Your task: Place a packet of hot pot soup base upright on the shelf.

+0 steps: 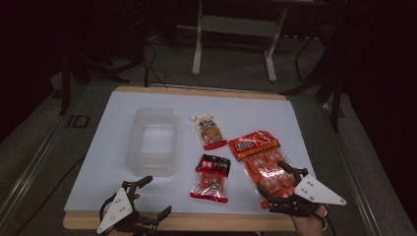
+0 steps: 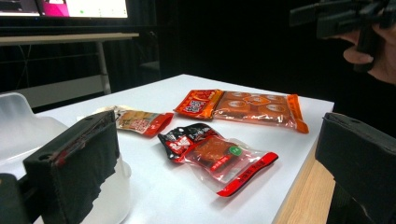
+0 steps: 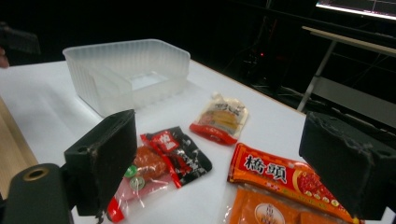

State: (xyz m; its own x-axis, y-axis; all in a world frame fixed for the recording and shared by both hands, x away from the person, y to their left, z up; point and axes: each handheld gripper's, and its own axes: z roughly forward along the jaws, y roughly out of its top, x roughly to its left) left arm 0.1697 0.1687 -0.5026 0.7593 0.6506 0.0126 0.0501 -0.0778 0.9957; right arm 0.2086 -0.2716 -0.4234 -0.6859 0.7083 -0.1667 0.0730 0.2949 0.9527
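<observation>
On the white board [image 1: 113, 123] stands a clear plastic tub [image 1: 151, 142] with nothing in it. To its right lie a beige sauce pouch [image 1: 209, 131], a black-and-red snack pack [image 1: 212, 178] and a long orange pack [image 1: 260, 157]. My left gripper [image 1: 156, 195] is open at the front edge, just in front of the tub. The left gripper view looks between its pads [image 2: 74, 163] at the snack pack [image 2: 215, 154]. My right gripper [image 1: 272, 177] is open and held above the near end of the orange pack [image 3: 285, 179]. Both grippers hold nothing.
The board's wooden front edge [image 1: 196, 221] runs under both hands. A white desk frame [image 1: 236, 29] and floor cables [image 1: 152, 69] lie beyond the far edge. Bare board shows left of the tub and behind the pouch.
</observation>
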